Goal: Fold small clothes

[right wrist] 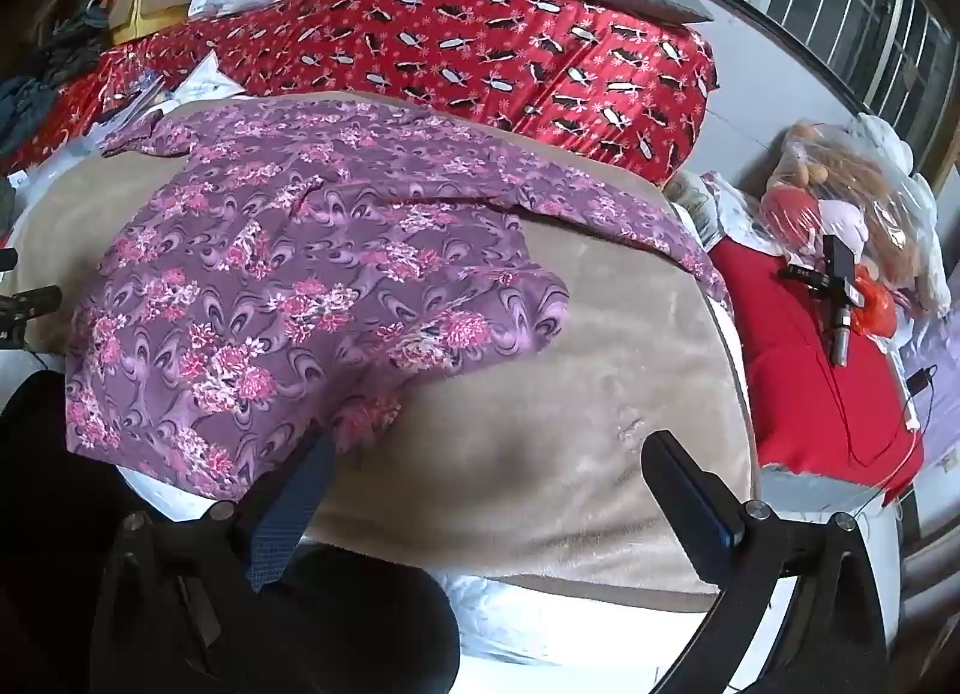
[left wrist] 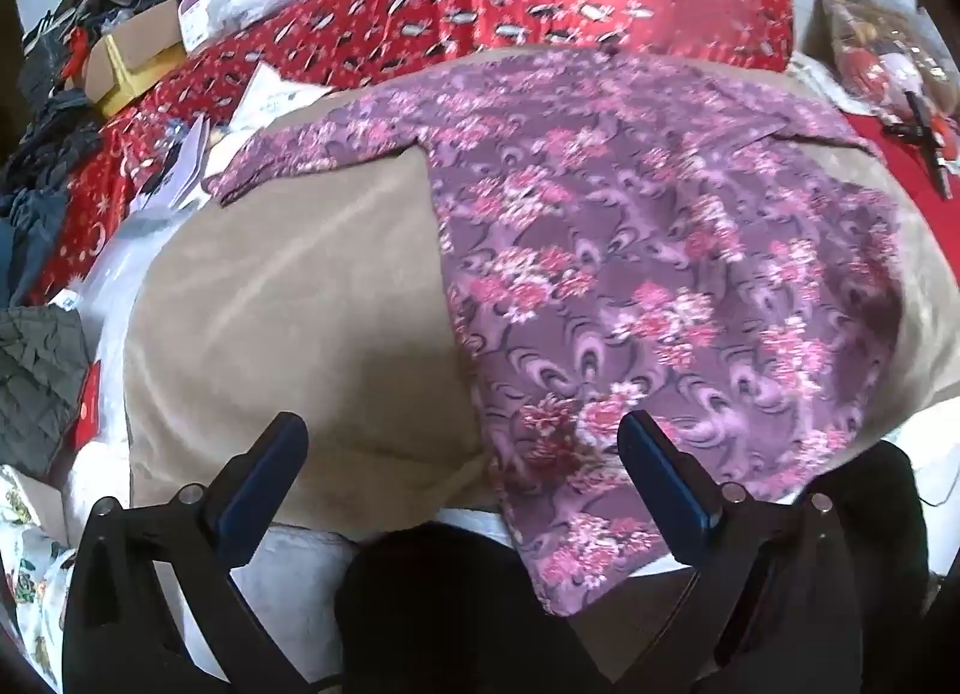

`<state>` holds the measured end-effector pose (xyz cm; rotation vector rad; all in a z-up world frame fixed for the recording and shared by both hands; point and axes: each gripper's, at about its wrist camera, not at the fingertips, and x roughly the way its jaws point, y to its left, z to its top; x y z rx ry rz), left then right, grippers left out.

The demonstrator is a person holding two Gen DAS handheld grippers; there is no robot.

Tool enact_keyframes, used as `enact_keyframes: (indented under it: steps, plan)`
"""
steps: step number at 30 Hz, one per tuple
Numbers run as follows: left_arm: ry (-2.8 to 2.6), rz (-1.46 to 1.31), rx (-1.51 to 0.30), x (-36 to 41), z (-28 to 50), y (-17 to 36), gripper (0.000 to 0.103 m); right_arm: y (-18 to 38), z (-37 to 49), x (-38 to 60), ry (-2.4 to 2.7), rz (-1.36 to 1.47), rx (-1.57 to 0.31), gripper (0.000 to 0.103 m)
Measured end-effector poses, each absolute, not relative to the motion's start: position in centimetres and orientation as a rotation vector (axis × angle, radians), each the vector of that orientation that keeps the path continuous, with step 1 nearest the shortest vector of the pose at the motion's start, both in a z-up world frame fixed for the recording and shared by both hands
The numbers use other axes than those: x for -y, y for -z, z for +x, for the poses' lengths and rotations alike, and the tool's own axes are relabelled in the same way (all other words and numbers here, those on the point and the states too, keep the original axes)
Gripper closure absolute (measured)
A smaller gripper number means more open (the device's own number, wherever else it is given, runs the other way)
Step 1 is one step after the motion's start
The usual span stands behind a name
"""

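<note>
Left gripper (left wrist: pixel 462 442) spread wide and empty, right gripper (right wrist: pixel 489 457) the same, both hovering at the near edge of the tan blanket (right wrist: pixel 540 442). The purple floral shirt (left wrist: pixel 660 250) lies spread across it, looking thin, limp, likely to sag; the near hem seems the best hold. Clutter crowds the left; bare blanket offers folding room.

A red patterned quilt (right wrist: pixel 480 52) behind a beige blanket (right wrist: pixel 540 454), cardboard box (left wrist: pixel 141 55) at left
</note>
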<state>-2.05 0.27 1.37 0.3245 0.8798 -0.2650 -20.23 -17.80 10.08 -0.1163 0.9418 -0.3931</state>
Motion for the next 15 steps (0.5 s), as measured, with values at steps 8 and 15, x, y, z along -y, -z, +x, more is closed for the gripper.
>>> enact_keyframes:
  steps: [8,15]
  plan:
    - [0.304,0.303,-0.896,-0.2,-1.5,-2.6,0.000,-12.0,-20.2,18.7,0.401,-0.069,-0.924,0.001]
    - [0.346,0.280,-0.903,0.6,-2.1,-3.1,0.000,-11.0,-20.1,18.6,0.412,-0.061,-0.922,0.001]
